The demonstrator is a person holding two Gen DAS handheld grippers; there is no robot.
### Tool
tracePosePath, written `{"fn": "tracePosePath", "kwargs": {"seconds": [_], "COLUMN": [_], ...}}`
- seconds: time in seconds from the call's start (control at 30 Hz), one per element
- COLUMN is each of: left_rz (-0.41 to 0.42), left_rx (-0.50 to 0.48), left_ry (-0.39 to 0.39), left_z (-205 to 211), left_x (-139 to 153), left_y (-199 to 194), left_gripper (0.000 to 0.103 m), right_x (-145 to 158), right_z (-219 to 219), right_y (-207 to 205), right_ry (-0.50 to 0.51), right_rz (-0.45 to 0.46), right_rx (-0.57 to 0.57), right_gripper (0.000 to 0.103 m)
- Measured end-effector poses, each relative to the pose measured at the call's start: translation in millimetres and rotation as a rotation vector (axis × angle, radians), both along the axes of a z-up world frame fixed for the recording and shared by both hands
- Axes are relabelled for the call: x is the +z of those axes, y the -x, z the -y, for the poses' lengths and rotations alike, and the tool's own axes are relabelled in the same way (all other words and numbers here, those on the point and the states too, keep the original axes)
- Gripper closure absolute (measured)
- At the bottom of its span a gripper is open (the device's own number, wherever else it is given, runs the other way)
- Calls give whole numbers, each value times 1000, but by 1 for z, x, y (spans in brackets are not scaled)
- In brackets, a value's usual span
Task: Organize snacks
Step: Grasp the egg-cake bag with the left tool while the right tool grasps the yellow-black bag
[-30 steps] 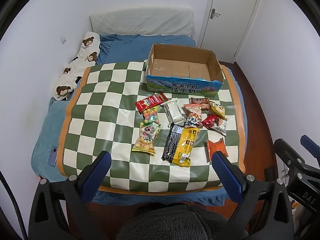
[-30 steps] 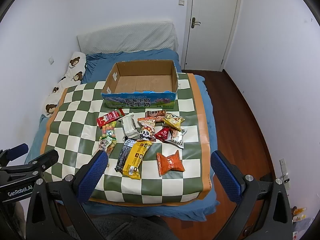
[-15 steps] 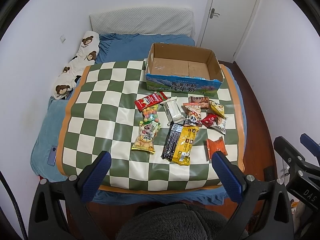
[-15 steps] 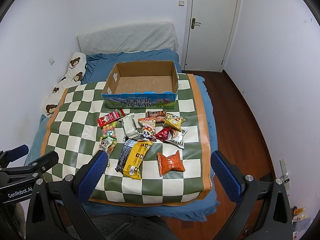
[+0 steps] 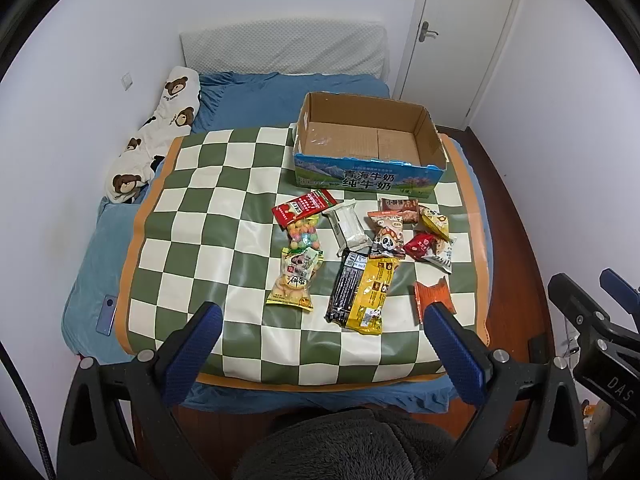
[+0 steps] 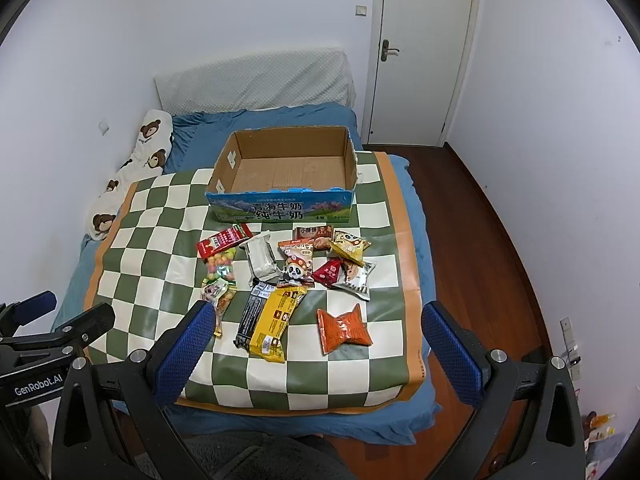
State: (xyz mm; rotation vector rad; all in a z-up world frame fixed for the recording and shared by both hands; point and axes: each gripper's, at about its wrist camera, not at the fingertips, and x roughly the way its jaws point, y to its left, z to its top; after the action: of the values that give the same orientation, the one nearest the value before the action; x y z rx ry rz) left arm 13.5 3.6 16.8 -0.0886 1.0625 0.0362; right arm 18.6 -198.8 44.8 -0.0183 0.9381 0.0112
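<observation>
Both tongs hang above the near edge of the bed, spread wide and holding nothing. The left tongs (image 5: 320,332) sit over the foot of the green-and-cream checkered mat (image 5: 208,216), and the right tongs (image 6: 316,332) frame the same mat from slightly further right.

The snacks lie loose in a cluster on the right half of the mat, just in front of an open cardboard milk box (image 6: 282,208) with a blue printed front; its brown floor is bare. Nearest the box are a red packet (image 5: 304,207), a white wrapped pack (image 5: 348,229) and a small brown biscuit packet (image 5: 398,205). A clear bag of coloured candy balls (image 5: 305,236) sits below the red packet, with a yellow-edged cookie bag (image 5: 295,280) below that. In the middle, a panda-print packet (image 6: 298,268) touches a small red sachet (image 6: 327,273) and a silver packet (image 6: 358,278), with a yellow triangular packet (image 6: 351,247) just behind them. Closer in, a black bar (image 6: 253,312) and a yellow bag (image 6: 278,322) lie side by side, touching. An orange packet (image 6: 343,330) lies apart to their right.

A bear-print pillow (image 5: 160,136) lies along the bed's left side, and a phone (image 5: 107,315) rests on the blue sheet by the mat's near-left corner.
</observation>
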Motion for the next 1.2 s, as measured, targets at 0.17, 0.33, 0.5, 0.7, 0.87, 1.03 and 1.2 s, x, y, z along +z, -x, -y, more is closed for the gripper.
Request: {"fn": "tracePosePath", "kwargs": {"seconds": [0.17, 0.33, 0.5, 0.7, 0.87, 1.03, 1.2], "left_rz": [-1, -14, -91, -249, -367, -473, -570], "left_rx": [5, 49, 78, 83, 52, 0, -47], "left_ry": [2, -2, -36, -81, -68, -38, 15], "left_z": [-3, -15, -30, -55, -66, -64, -60], "left_x": [-3, -26, -78, -163, -228, -287, -334], "left_y": [1, -21, -53, -95, -130, -166, -172], "left_gripper": [0, 0, 0, 0, 0, 0, 0], "right_x": [-2, -20, -79, -184, -277, -341, -373], "right_z": [-1, 1, 4, -6, -30, -53, -67], "right_y": [-2, -15, -47, -95, -133, -155, -158], "right_ry": [-13, -48, -118, -185, -207, -229, -234], "right_rz": [-14, -49, -158, -327, -457, -563, -614], "right_rx": [-2, -18, -37, -77, -83, -86, -85], "right_gripper": [0, 0, 0, 0, 0, 0, 0]}}
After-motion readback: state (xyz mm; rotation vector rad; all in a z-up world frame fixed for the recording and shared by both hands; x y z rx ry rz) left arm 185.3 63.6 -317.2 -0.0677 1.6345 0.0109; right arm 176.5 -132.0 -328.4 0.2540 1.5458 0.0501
